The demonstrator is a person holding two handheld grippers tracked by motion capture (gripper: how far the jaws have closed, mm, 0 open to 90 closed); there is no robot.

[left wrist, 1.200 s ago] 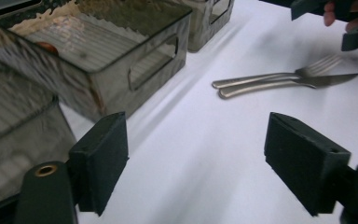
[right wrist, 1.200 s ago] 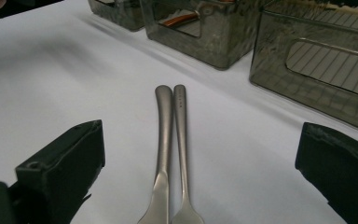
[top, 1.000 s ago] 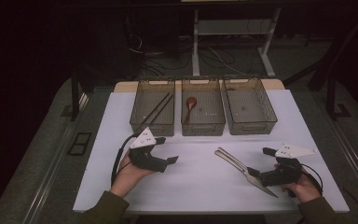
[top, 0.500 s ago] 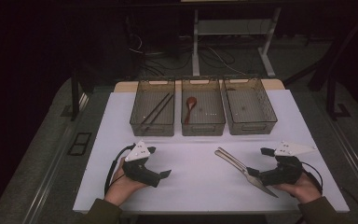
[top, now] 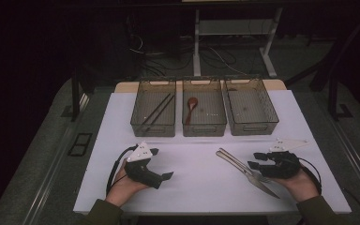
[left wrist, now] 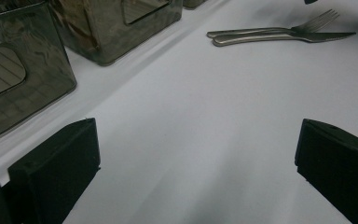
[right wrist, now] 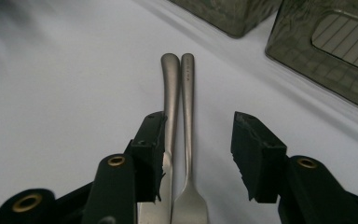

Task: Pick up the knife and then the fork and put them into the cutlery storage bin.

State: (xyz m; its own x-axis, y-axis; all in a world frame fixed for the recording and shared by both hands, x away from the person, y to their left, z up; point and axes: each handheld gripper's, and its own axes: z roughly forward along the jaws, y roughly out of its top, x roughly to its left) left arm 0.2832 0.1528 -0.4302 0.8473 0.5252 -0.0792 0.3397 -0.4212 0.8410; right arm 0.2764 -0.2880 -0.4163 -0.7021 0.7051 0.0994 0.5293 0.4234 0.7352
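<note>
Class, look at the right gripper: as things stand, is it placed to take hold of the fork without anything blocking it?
Probably yes. The right gripper has just been closing, with the fork between its jaws. But the knife lies touching the fork, under the left jaw, so it may be caught too. Nothing else on the white table intervenes.

Wide-open left claw (left wrist: 196, 158) over white table (left wrist: 205, 116), fork (left wrist: 279, 29) and knife (left wrist: 284, 38) beyond.

Right claw (right wrist: 198, 158) newly narrowed around fork (right wrist: 188, 140).
</note>
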